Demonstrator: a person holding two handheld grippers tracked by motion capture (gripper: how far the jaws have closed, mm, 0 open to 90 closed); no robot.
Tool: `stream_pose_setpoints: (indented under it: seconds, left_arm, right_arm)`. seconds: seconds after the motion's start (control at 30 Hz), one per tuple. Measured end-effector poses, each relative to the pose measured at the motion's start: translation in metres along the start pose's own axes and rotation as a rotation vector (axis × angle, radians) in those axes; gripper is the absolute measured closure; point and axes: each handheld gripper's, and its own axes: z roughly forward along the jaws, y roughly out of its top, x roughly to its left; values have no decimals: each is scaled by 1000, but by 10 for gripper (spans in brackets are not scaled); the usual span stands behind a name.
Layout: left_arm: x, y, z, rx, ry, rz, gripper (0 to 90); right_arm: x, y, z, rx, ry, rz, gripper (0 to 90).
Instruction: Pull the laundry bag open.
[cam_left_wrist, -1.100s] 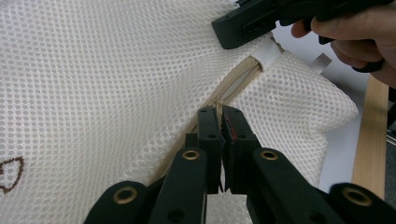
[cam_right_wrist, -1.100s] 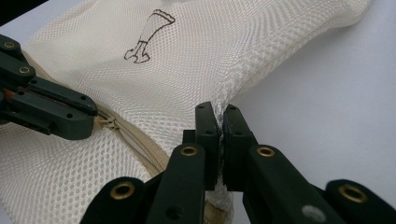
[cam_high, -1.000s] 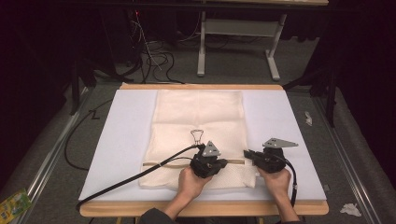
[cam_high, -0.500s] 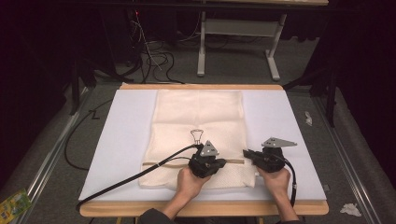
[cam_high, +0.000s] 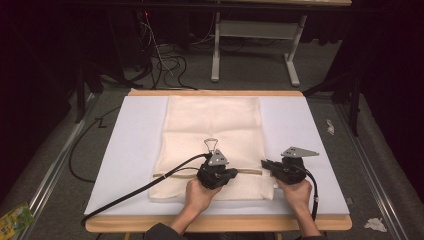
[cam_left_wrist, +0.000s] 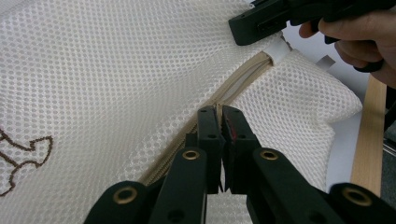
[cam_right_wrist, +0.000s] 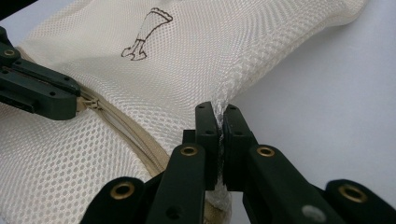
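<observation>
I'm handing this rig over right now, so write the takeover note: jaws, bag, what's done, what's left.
Left gripper: jaws shut at the zipper of the mesh laundry bag; the pull itself is hidden.
Right gripper: jaws shut on the bag's side seam, by the zipper's end.
Bag lies flat on the white mat, zipper near the person's edge.
Done: both grips set.
Left: probably running the zipper along; how far it stands open I cannot tell.
</observation>
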Motion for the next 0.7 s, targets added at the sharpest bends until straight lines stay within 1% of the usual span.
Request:
stream_pose_setpoints:
  seconds: [0.23, 0.3, 0.53, 0.6, 0.7]
  left_arm:
    - [3, -1, -4, -4, 7, 1, 871]
    - [4, -2, -6, -7, 8, -8, 871]
    - [9, -5, -15, -8, 25, -11, 871]
    - [10, -6, -17, -11, 23, -18, 871]
    - [9, -7, -18, -11, 27, -8, 871]
  right_arm:
    - [-1, 0, 1, -3, -3, -3, 887]
    - [-1, 0, 0, -1, -3, -2, 887]
    - [-3, 0, 0, -8, -6, 5, 887]
    - [-3, -1, 1, -7, -5, 1, 887]
    - [-4, -1, 0, -7, -7, -2, 887]
